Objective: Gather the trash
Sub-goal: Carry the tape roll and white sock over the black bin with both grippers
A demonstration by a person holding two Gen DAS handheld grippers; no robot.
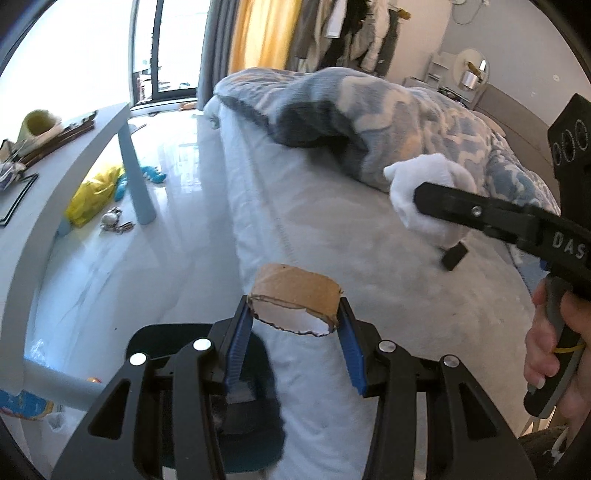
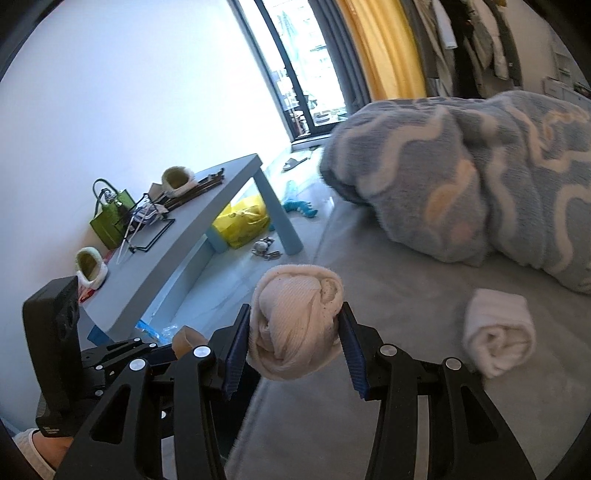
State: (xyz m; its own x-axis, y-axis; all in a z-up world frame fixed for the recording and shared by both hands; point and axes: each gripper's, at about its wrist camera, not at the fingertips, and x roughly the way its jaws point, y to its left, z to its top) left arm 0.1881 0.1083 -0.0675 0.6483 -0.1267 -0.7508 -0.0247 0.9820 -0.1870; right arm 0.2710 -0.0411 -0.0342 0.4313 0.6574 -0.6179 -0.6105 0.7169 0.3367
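A home bedroom was shown: a pale grey mattress [image 1: 332, 236] was covered by a blue patterned fleece blanket [image 2: 498, 177], clothes on a rack [image 1: 354, 33] were hung beside yellow curtains [image 1: 258, 33], and a cluttered grey low table [image 2: 207, 206] was seen.

White letters "DAS", cut off at the frame edge, printed on the black body of the right gripper [image 1: 436, 225]. Nothing else legible in either view.
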